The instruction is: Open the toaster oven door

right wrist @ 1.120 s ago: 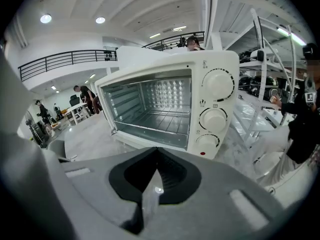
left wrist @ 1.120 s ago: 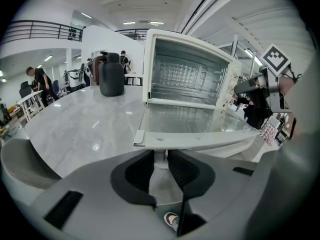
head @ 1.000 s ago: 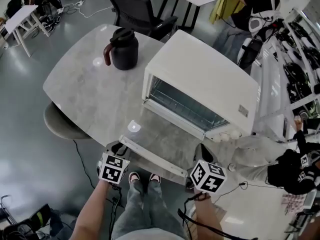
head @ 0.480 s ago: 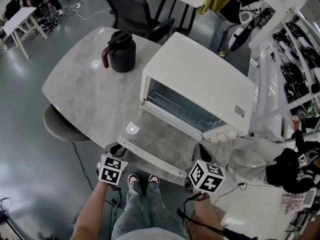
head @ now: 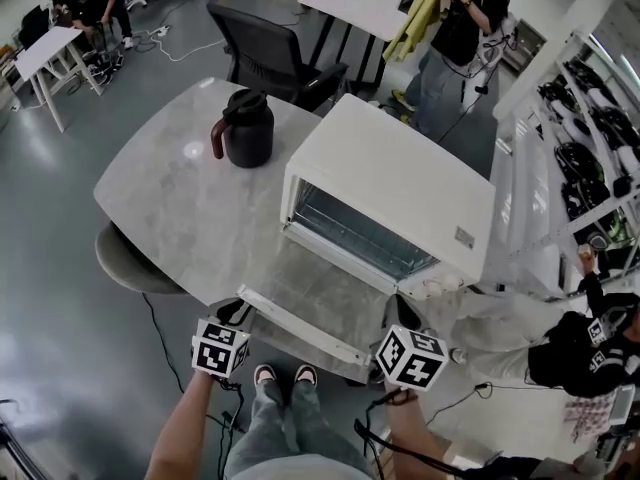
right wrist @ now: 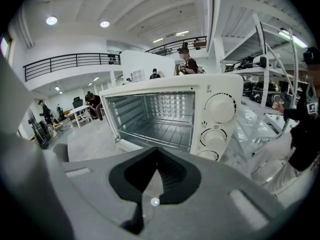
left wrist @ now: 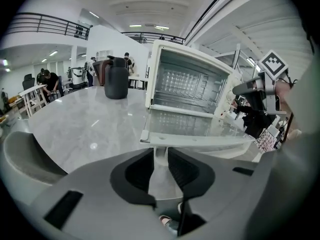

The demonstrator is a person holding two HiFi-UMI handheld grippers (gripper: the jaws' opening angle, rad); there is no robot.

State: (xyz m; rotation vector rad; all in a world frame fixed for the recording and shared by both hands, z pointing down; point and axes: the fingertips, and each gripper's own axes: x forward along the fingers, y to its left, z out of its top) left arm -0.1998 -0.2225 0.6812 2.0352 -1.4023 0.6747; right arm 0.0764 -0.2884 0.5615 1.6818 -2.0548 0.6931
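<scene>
The white toaster oven (head: pixel 400 183) stands on the grey table (head: pixel 180 198). Its glass door (head: pixel 320 298) lies folded down flat toward me, and the wire rack inside (right wrist: pixel 160 129) shows. My left gripper (head: pixel 232 318) is at the left end of the door handle (head: pixel 300 326). In the left gripper view the handle's post sits between the pads, and the gripper (left wrist: pixel 160 154) is shut on it. My right gripper (head: pixel 400 316) hovers by the door's right corner, below the control knobs (right wrist: pixel 220 108). Its tips (right wrist: pixel 156 151) meet, with nothing between them.
A black jug (head: pixel 246 128) stands on the table left of the oven. A black office chair (head: pixel 275 33) is behind the table and a grey seat (head: pixel 130 263) at its left edge. Shelves (head: pixel 580 148) and people (head: pixel 455 38) are to the right and behind.
The door stays down and open throughout. The left gripper keeps its place on the handle. The right gripper has lifted slightly, and the head view has shifted a little.
</scene>
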